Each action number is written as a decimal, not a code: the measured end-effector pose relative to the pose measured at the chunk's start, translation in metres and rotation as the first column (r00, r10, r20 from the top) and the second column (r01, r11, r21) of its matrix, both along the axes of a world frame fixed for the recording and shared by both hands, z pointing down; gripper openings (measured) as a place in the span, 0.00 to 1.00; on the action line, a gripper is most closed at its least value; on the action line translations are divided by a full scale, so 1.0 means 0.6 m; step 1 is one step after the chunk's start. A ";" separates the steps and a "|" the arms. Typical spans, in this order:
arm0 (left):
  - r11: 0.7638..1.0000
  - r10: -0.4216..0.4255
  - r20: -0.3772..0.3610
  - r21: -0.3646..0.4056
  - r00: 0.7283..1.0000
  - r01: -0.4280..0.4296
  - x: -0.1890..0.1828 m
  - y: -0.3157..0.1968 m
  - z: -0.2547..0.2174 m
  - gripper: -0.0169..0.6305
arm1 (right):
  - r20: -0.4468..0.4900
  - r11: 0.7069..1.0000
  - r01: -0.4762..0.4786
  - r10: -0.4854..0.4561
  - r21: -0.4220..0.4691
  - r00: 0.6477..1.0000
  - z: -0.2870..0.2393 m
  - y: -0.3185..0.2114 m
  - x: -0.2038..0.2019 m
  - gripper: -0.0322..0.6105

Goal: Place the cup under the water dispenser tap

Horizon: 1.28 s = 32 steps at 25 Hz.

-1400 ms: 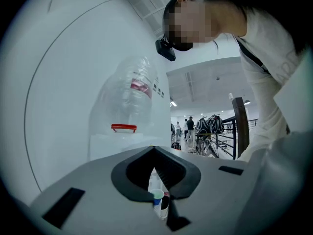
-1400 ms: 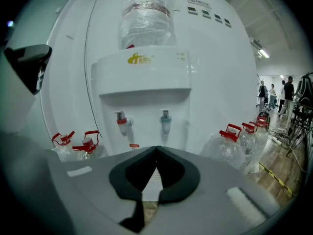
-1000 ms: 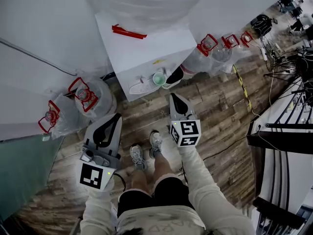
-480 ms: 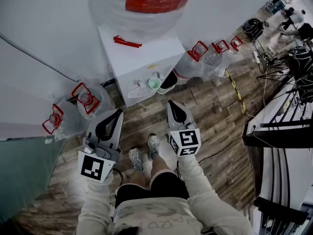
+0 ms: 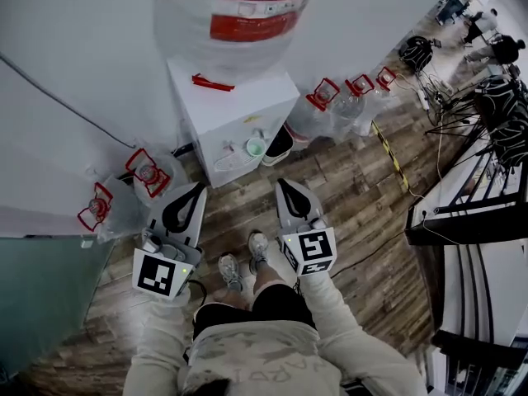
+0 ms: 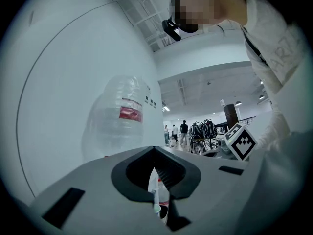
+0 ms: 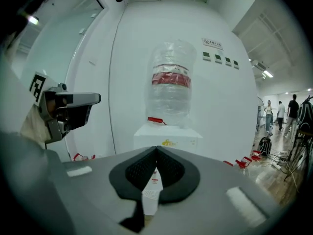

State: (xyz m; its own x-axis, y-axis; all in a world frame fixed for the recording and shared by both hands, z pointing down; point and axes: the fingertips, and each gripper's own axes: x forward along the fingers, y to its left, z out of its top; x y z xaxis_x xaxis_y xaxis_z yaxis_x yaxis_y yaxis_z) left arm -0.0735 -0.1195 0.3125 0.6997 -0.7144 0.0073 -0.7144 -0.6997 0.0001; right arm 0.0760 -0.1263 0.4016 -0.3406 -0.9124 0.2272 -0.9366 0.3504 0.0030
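The left gripper (image 5: 198, 191) and right gripper (image 5: 285, 187) are hovering before the dispenser (image 5: 235, 110), jaws together and empty. Reaching in closed is risking toppling the cup (image 5: 256, 147) at the dispenser's front.

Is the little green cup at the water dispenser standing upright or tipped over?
Upright: the head view looks down into the round open mouth of the cup, which stands at the front of the water dispenser.

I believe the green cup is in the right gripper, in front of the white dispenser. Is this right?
No. The green cup stands at the white dispenser; the right gripper is shut and empty, as the head view shows.
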 end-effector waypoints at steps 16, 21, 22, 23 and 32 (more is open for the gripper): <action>0.995 0.040 -0.012 0.089 0.999 -0.039 -0.004 0.028 -0.089 0.03 | 0.028 0.992 -0.058 0.055 0.111 0.998 -0.141 0.045 0.011 0.06; 0.995 0.051 -0.027 0.087 0.998 -0.049 0.001 0.032 -0.105 0.03 | 0.034 0.987 -0.060 0.055 0.146 0.998 -0.174 0.053 0.010 0.06; 0.995 0.054 -0.029 0.088 0.998 -0.051 0.003 0.032 -0.108 0.03 | 0.033 0.986 -0.058 0.053 0.154 0.998 -0.180 0.055 0.010 0.06; 0.993 0.061 -0.024 0.099 0.998 -0.058 0.005 0.034 -0.111 0.03 | 0.032 0.985 -0.055 0.051 0.162 0.998 -0.187 0.057 0.009 0.06; 0.987 0.079 -0.031 0.142 0.996 -0.074 0.012 0.045 -0.145 0.03 | 0.035 0.976 -0.050 0.044 0.213 0.998 -0.233 0.078 0.007 0.06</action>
